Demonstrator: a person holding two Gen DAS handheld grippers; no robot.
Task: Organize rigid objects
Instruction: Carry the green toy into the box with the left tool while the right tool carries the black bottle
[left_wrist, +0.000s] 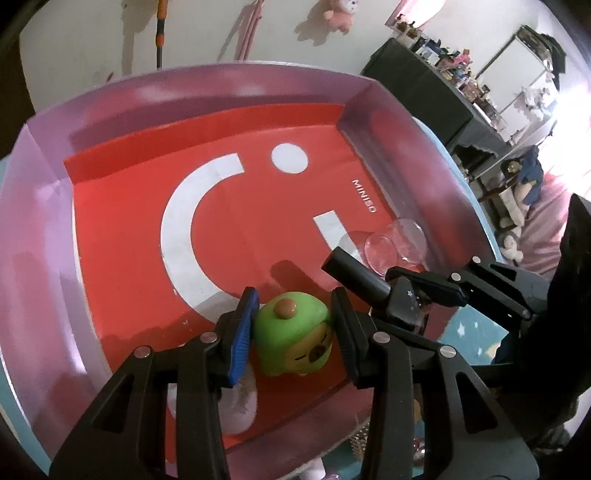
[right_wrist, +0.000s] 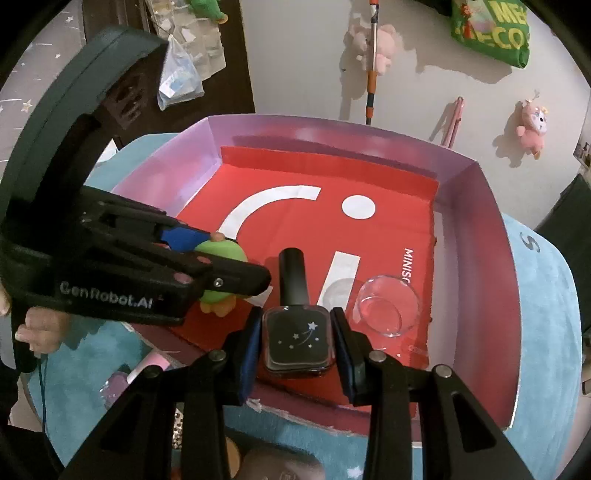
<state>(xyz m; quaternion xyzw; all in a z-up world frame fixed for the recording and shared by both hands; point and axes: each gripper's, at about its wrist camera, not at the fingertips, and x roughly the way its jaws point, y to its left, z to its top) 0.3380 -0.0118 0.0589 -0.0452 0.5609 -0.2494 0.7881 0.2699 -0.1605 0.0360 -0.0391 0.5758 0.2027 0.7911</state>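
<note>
Looking along the left gripper (left_wrist: 291, 325), a green rounded toy figure with a brown knob on top and a yellow face (left_wrist: 293, 334) sits clamped between the two fingers, the blue pad (left_wrist: 242, 332) pressed to its side and the black one against the other. It hangs low over the near edge of the shallow pink-walled box lined with a red sheet bearing a white smile mark (left_wrist: 207, 99), close to the red floor; whether it touches I cannot tell. Just beside it, the right gripper (left_wrist: 406, 295) carries a black bottle whose long cap points toward the box's middle. A clear round glass dish (left_wrist: 395, 243) lies near that wall.

From the right wrist, the right gripper's fingers are closed on a dark square glass bottle printed with small white stars (right_wrist: 297, 341), its black cylindrical cap (right_wrist: 291, 275) running straight ahead, away from the fingers. The bottle is above the near part of the red floor, between the toy in the left gripper (right_wrist: 236, 258) and the glass dish (right_wrist: 388, 306). Free floor lies directly beneath it, so setting it down there seems the likely move, keeping clear of the dish.
</note>
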